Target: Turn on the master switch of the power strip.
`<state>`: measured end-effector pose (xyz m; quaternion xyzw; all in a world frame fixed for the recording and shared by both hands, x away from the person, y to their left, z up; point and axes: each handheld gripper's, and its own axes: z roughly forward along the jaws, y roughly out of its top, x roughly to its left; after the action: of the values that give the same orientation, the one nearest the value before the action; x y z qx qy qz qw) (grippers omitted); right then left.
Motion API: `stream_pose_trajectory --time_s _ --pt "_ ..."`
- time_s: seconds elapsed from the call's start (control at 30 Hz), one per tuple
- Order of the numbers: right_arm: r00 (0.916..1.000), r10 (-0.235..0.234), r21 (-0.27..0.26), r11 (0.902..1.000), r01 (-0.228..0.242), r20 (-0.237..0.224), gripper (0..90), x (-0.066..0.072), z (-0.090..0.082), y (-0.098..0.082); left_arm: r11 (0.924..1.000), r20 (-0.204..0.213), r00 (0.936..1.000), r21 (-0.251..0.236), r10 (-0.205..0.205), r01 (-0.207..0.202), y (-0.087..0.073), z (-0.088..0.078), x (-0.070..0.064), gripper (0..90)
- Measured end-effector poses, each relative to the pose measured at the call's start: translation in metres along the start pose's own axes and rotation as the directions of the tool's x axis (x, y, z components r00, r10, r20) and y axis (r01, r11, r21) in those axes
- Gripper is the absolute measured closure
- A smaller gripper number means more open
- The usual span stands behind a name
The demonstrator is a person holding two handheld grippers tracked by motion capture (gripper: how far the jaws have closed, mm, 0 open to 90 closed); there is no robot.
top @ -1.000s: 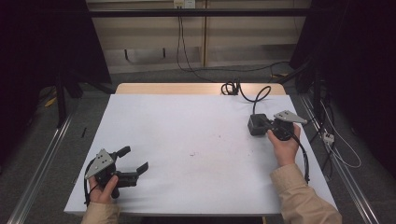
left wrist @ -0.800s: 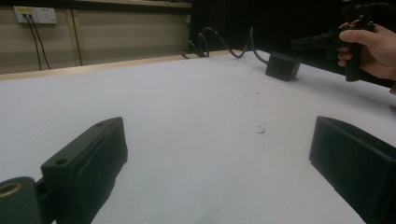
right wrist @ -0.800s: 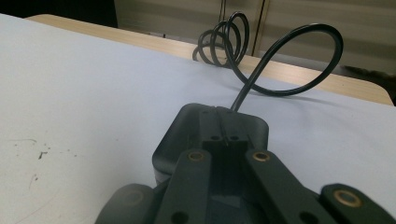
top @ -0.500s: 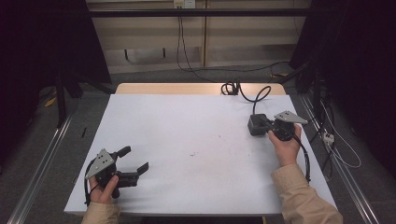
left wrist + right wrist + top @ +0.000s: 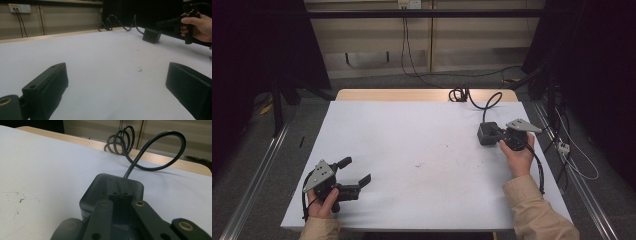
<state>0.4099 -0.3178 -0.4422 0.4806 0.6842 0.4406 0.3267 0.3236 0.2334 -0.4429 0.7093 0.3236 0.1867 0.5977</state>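
The right gripper (image 5: 495, 135) rested with its jaws closed together atop a black, rounded square plastic power adapter (image 5: 486, 133) near the right edge of the white table (image 5: 422, 140), its coiled black cable (image 5: 140, 150) trailing behind. The left gripper (image 5: 357, 172) stood wide open, holding nothing, well apart.

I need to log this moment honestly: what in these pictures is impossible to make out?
- Front of the black box, right gripper view: covered by the shut right tool.
- Where the cable ends, high view: the coil is too small.
- Marks on the table, high view: too small.
- Left tool tips, left gripper view: cut off by the edge.
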Motion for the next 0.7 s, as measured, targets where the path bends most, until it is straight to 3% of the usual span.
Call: stream_pose_trajectory --time_s 0.2,0.57,0.7 --pt "0.9998 -0.019 0.008 0.9998 0.019 0.009 90.0 0.0016 0.0000 0.0009 1.0000 0.001 1.0000 0.001 0.002 -0.002 0.0000 0.0001 -0.0001 3.8" --pt "0.9999 0.001 0.015 0.9999 -0.001 0.015 90.0 0.0021 0.0001 0.0015 1.0000 -0.003 1.0000 -0.002 0.003 -0.003 0.0001 -0.0012 -0.0003 3.8" --pt "0.9994 -0.024 0.022 0.9995 0.024 0.026 90.0 0.0041 0.0002 0.0022 1.0000 -0.005 1.0000 -0.001 0.003 -0.003 -0.0001 -0.0017 -0.0002 3.8"
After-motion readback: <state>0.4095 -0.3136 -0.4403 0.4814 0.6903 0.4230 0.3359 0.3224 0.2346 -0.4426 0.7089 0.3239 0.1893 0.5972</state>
